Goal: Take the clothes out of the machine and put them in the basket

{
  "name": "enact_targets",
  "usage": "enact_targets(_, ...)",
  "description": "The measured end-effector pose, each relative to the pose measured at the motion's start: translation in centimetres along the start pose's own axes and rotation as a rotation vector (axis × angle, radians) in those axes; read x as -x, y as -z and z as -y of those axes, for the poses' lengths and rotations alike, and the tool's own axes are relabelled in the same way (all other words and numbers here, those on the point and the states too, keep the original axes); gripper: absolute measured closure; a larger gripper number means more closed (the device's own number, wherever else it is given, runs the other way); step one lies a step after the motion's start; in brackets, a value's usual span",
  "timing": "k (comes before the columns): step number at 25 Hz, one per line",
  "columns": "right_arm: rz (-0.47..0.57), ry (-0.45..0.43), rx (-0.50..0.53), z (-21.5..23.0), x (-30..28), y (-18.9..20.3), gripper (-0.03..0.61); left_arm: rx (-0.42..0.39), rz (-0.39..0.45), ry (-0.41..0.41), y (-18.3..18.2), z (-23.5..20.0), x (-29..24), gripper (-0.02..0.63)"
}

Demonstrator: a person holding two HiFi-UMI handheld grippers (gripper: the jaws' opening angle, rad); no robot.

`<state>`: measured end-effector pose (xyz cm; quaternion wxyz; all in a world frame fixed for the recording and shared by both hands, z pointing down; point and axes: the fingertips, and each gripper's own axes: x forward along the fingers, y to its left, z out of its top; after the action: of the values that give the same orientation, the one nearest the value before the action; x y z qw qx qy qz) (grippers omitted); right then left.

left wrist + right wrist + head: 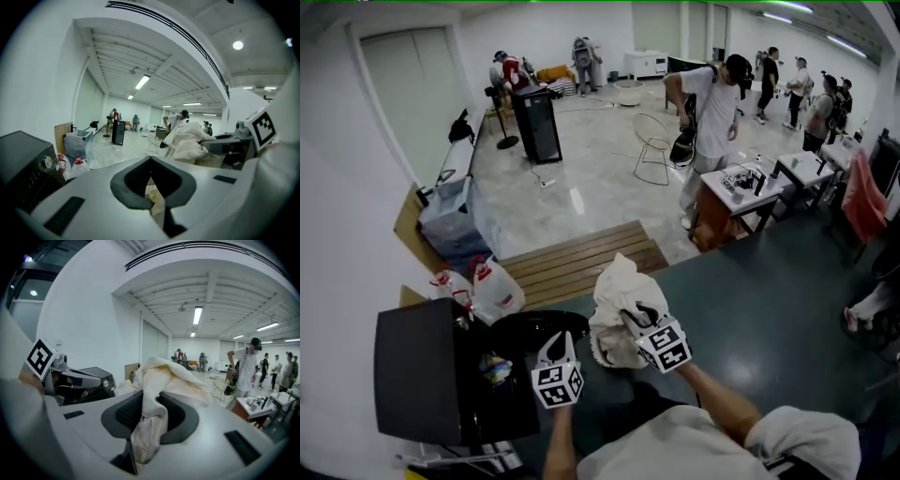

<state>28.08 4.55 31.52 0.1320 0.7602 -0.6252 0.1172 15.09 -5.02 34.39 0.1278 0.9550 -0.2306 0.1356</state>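
Reaching forward side by side from the bottom of the head view, our forearms hold both claws tilted slightly downward, marker cubes up. Our right claw [634,321] is clamped on a crumpled cream cloth garment [614,286], with fabric bunched through the narrow gap between its jaws. The garment hangs above the dark green floor [769,309], to the right of the black box-shaped washing machine [431,375]. Our left claw [557,343] has its jaws almost together, pinching a small pale scrap [157,201] we cannot identify.
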Motion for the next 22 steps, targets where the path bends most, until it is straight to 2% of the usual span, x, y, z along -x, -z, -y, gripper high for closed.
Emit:
enact_targets(4,0.004,0.060,-0.029,3.4,-0.6,0.9,0.477,-0.018,-0.014,0.043,-0.2,0.7,-3.5,0.595)
enact_targets(9,-0.010,0.088,-0.042,8.2,-1.6,1.6,0.477,-0.027,-0.012,0.070,-1.5,2.6,-8.5,0.595)
enact_targets(15,-0.069,0.059,-0.076,11.0,-2.9,4.8,0.477,-0.009,-0.076,0.050,0.6,4.3,-11.0,0.595)
enact_targets(22,-0.171,0.005,-0.095,12.1,-6.7,9.2,0.477,0.042,-0.156,-0.008,3.8,2.7,-12.3,0.595)
